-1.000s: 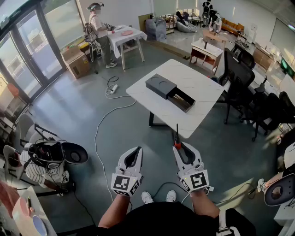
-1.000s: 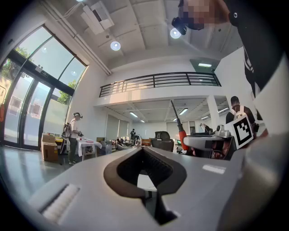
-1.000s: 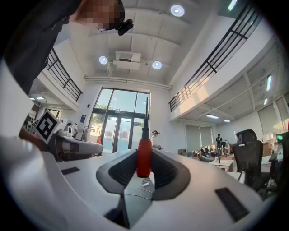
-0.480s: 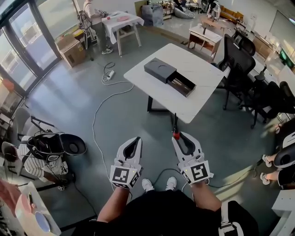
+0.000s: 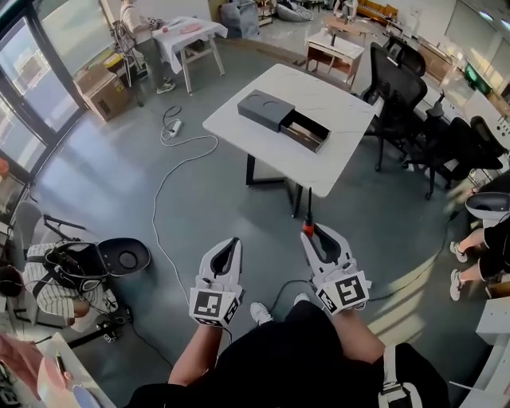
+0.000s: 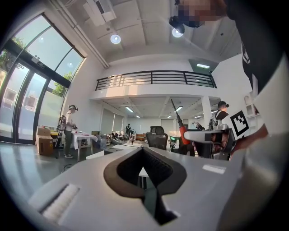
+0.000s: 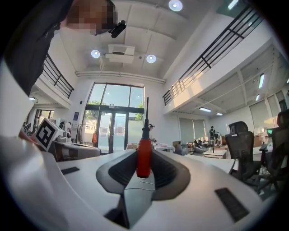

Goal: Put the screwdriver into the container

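Note:
My right gripper point(image 5: 311, 232) is shut on a screwdriver point(image 5: 307, 226) with a red handle. Its dark shaft sticks up and forward past the fingertips. In the right gripper view the red handle point(image 7: 144, 159) stands upright between the pads. My left gripper point(image 5: 231, 243) is level with it on the left, shut and holding nothing point(image 6: 143, 150). The container point(image 5: 269, 110) is a dark grey box on a white table point(image 5: 339, 100), some way ahead of both grippers. Its drawer point(image 5: 305, 132) is pulled open toward the right.
Black office chairs point(image 5: 396, 76) stand right of the table. A white cable point(image 5: 169, 179) snakes over the grey floor at left. A black bag and stand point(image 5: 100, 261) sit low left. A standing person point(image 5: 131, 24) is at a far table, and a seated person's feet point(image 5: 476, 255) show at right.
The table and container have slid up and left in the head view as I move across the floor. Both grippers keep their pose, with the screwdriver still in the right one.

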